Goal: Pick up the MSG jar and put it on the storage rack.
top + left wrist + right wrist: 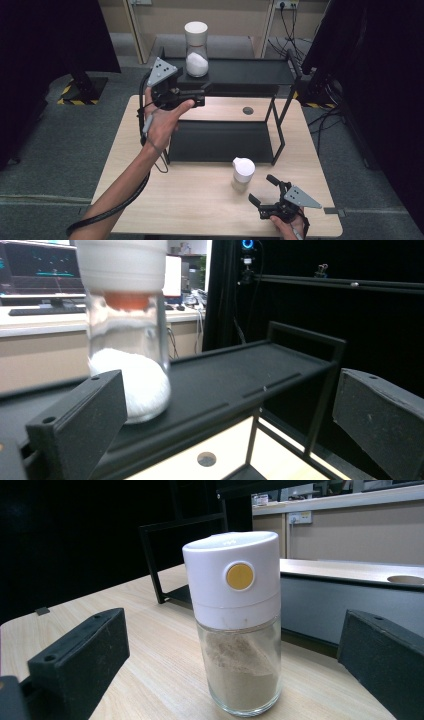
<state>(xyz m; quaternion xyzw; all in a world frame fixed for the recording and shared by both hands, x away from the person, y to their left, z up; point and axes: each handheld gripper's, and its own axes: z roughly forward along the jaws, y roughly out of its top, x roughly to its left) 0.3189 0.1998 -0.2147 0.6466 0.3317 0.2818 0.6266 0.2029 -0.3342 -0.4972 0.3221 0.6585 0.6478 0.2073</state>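
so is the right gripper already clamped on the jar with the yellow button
No, the right gripper is open, its jaws standing apart on either side of the jar without touching it.

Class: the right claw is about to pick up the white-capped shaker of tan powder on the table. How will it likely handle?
The shaker looks like smooth clear glass, so probably slippery and breakable. Tall with a bulky white cap, it may tip if nudged high. Roughly half full, likely light.

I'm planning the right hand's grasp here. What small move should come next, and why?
Probably ease the right gripper forward: its fingers stand open, short of the upright brown-powder shaker on the table, not yet either side of it.
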